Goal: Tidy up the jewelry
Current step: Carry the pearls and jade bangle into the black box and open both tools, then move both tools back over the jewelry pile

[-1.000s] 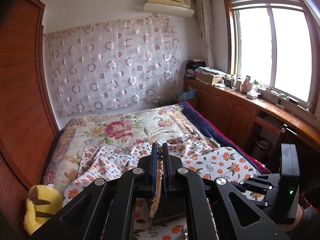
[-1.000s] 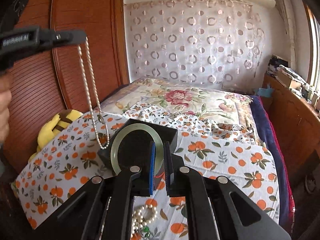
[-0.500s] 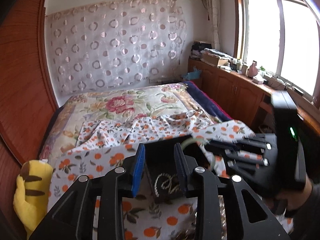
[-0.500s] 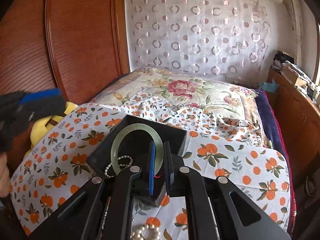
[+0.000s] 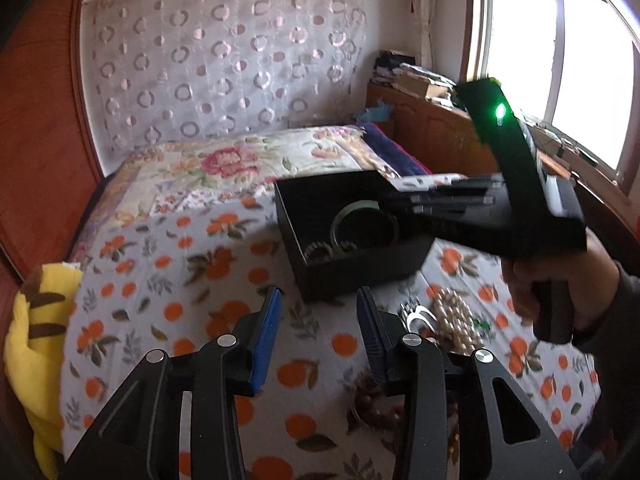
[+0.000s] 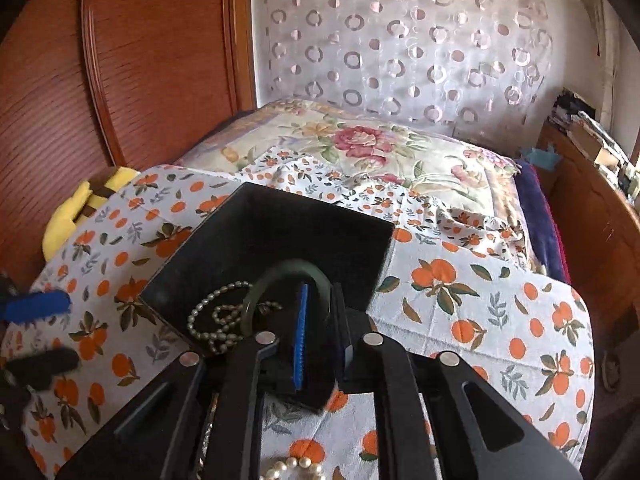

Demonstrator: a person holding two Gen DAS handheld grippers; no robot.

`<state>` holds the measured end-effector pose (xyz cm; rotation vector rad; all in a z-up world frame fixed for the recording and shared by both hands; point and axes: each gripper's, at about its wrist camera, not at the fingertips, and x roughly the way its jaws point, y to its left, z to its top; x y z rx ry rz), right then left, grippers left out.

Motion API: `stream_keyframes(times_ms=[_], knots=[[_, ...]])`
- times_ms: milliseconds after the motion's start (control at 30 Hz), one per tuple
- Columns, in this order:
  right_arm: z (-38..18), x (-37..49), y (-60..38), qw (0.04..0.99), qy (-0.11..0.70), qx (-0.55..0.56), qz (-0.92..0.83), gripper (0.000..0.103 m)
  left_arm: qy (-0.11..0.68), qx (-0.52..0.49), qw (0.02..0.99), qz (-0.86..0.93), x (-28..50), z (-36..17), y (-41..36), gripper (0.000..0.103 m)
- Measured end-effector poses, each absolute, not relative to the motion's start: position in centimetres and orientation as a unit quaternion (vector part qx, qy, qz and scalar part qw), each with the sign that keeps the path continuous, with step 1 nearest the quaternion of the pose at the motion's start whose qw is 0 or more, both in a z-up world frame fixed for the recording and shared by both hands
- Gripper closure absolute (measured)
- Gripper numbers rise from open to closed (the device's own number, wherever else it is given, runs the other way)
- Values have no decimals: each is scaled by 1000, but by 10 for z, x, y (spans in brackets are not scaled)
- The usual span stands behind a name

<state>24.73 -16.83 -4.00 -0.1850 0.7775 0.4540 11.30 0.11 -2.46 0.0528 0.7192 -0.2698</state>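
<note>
Black card, by the look of it, makes up the open box (image 6: 224,276) sitting on the orange-print sheet (image 6: 500,304) spread over the bed, and already inside it lie a pale green bangle (image 6: 280,276) and a fine beaded chain (image 6: 216,320) coiled against the near wall. The left hand-held gripper (image 5: 318,316) hangs low over the sheet just short of the box, its blue-padded jaws opening with nothing between them. The right hand-held gripper (image 6: 322,328) reaches over the box's near corner, jaws only a sliver apart and just starting to open; the corner of the box sits right at their tips, but I cannot tell whether they pinch it or merely hover. More jewelry waits loose on the sheet near the person: a pearl strand (image 5: 456,316), some small silvery pieces (image 5: 416,314), and a brown bead bracelet (image 5: 376,396) partly hidden behind the left jaws. My worry is the soft bedding. The box rests on cloth over a mattress, so a nudge from the right jaws could tip or slide it and spill the chain and bangle. The loose pieces lie close together, so a grab at the pearls could snag the silvery bits or drag the sheet with them. Thin strands also slip easily from flat pads.
</note>
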Motion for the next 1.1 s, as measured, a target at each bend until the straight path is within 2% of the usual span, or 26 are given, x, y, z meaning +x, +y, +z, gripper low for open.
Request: stream_keyframes(times_ms=[500, 600, 833, 900, 1100], knots=[[-39, 137, -223, 899, 360, -66, 242, 80, 385, 26, 907, -171, 87, -52, -22, 49], [-47, 119, -229, 896, 366, -63, 244, 75, 396, 26, 901, -172, 88, -58, -27, 48], [-62, 92, -233, 891, 378, -62, 244, 73, 421, 19, 889, -178, 94, -70, -34, 48], [-66, 88, -232, 889, 381, -60, 247, 68, 426, 15, 887, -176, 98, -73, -34, 48], [-75, 78, -222, 884, 386, -62, 255, 68, 433, 5, 885, -173, 102, -74, -31, 48]])
